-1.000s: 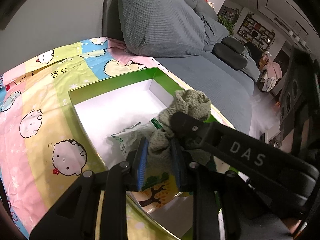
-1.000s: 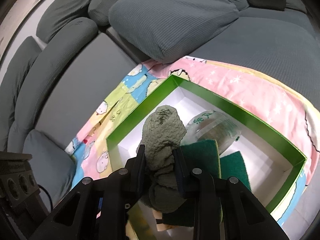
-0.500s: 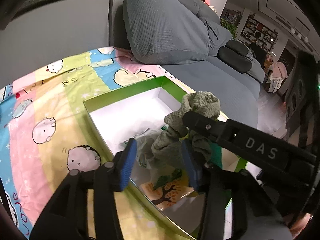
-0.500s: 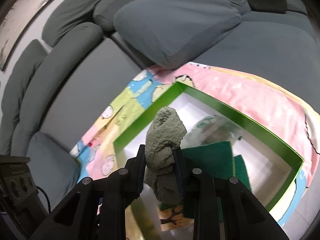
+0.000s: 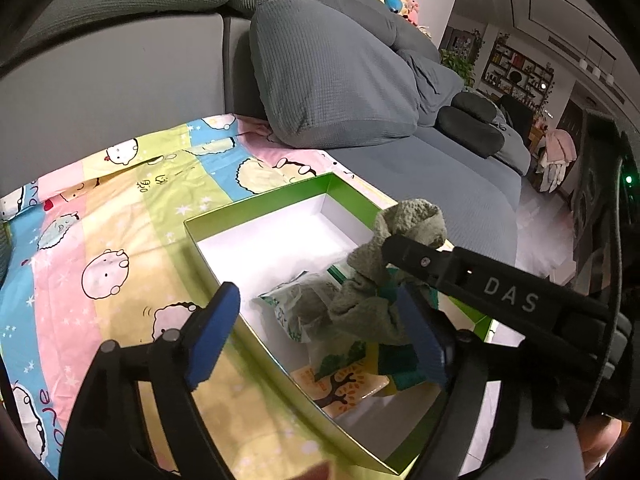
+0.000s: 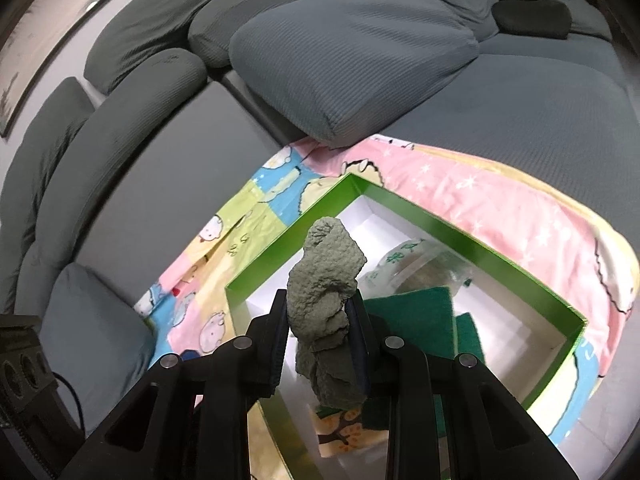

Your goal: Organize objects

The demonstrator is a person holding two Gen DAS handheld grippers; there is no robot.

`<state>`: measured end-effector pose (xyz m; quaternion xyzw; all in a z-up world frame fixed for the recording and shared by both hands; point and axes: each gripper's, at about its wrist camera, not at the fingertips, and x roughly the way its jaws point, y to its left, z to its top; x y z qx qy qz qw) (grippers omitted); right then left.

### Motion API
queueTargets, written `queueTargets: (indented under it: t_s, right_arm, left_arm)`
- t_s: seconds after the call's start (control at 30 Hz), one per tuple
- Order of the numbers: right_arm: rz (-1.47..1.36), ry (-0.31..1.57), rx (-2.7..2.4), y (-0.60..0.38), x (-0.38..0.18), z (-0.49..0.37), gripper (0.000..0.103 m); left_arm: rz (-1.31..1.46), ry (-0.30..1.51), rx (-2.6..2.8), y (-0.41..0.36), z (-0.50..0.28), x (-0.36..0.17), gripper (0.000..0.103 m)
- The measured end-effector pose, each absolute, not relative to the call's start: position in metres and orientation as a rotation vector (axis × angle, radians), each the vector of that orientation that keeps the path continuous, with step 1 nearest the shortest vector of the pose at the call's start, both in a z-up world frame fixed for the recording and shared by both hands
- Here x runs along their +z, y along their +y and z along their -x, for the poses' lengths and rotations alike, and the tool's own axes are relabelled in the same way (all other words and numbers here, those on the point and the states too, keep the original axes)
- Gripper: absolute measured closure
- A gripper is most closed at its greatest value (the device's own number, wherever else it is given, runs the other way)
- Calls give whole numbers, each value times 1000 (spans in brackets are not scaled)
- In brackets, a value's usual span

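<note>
A green-walled box with a white inside lies on a cartoon-print cloth; it also shows in the right wrist view. My right gripper is shut on a grey-green towel and holds it above the box; the towel also shows in the left wrist view. My left gripper is open wide, its blue pads either side of the towel and apart from it. In the box lie a clear plastic packet, green scouring pads and a tree-print card.
Grey sofa cushions stand behind the box. The sofa seat runs to the right. A black device sits at the lower left of the right wrist view. The cloth's edge drops off at the right.
My left gripper has opened and let go of the towel, then drawn back. My right gripper keeps hold of the towel and has lifted it a little above the box.
</note>
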<state>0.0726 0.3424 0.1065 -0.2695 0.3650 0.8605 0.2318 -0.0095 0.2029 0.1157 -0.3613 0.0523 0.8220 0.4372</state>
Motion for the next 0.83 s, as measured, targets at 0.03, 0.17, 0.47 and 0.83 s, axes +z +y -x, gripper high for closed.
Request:
queueTargets:
  t_s: [0.03,0.17,0.47,0.83]
  right_arm:
    - [737,996,2359,342,107,-74,67]
    - [713,972,2345,342,113,-80,56]
    - [628,918,2372,335,130,-93,34]
    - [626,768,2280,326,148,-105,21]
  left_arm:
    - [895,127,2045,202,9,117,20]
    - [882,116,2050,199,7,122,19]
    - [836,122,2057,195,-4,135,15]
    - [808,110,2047,184,-10,144,10]
